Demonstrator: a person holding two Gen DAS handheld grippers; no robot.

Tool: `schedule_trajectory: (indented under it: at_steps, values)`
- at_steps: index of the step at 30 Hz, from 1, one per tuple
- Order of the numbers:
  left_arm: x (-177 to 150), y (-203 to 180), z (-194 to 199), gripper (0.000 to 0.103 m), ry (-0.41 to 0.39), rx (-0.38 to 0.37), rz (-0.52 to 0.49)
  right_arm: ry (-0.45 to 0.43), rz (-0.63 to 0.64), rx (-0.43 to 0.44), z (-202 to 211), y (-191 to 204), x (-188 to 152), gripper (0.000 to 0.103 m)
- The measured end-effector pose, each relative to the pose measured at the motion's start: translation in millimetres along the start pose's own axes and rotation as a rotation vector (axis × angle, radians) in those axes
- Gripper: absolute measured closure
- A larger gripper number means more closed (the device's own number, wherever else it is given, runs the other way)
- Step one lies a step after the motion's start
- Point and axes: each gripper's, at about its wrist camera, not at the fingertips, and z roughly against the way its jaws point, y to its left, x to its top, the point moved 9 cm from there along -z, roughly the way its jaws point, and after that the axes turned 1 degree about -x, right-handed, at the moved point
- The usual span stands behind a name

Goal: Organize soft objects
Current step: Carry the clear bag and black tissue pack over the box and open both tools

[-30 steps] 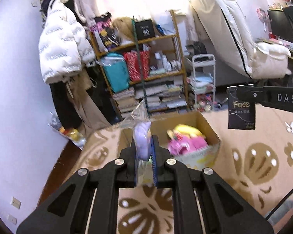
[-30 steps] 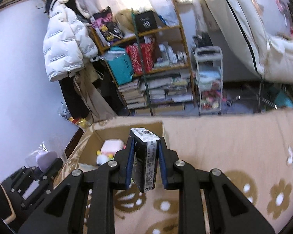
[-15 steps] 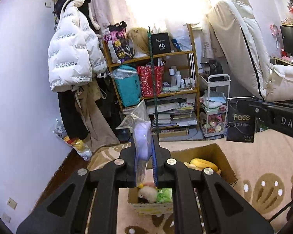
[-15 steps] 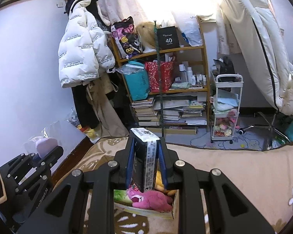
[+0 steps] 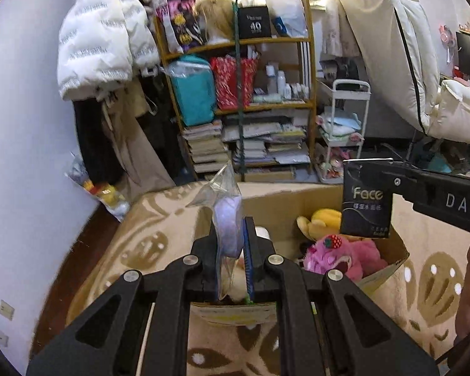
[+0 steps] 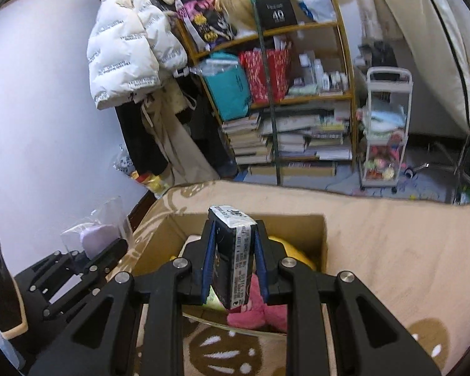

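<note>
Above the open cardboard box (image 5: pixel 322 200), the left gripper (image 5: pixel 232 244) pinches a clear plastic bag (image 5: pixel 227 219) with something soft and lilac inside. The bag stands upright, long axis vertical, its crumpled top rising past the fingertips, and it hangs over the box's near left corner.

Beside it, the right gripper (image 6: pixel 233 250) clamps a dark tissue pack (image 6: pixel 233 260) between its blue pads (image 6: pixel 208 263). In the right wrist view the pack is edge-on, long axis near vertical and leaning a little left at the top, its white printed seam facing the camera, over the near side of the box. From the left wrist view the same pack (image 5: pixel 366 200) shows its broad face with the word "Face", held at the end of the right gripper's fingers, which reach in level from the right.

Two grippers, two held items, one box. Inside the box lie a pink plush toy (image 5: pixel 344 257) with a small strawberry on it and a yellow plush toy (image 5: pixel 322 219) behind it; other contents are too hidden to name.

The box sits on a beige blanket with brown flower shapes (image 6: pixel 391 250). Beyond the blanket stand a wooden shelf (image 5: pixel 310 72) crowded with books and bags, a white puffer jacket (image 5: pixel 94 47) hanging at the left, and a small white trolley (image 6: pixel 387 131).
</note>
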Motion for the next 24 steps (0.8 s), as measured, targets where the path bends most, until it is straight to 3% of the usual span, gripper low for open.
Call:
schedule_trajectory:
  at_steps: [6,17,22,24]
  values:
    - [-9,-2,-14,0.088,0.024,-0.010,-0.011,0.032,-0.006,0.052,-9,4,-9,0.077]
    - [-18,9,-26,0.082,0.061,0.009,0.025,0.067,-0.001,0.040,-20,2,-20,0.076]
    - [-19,16,-24,0.070,0.069,0.007,0.057,0.058,0.002,0.008,-12,-4,-17,0.076]
    - [-19,17,-20,0.059,0.061,0.017,0.051,0.052,0.004,-0.004,-7,-6,-18,0.075]
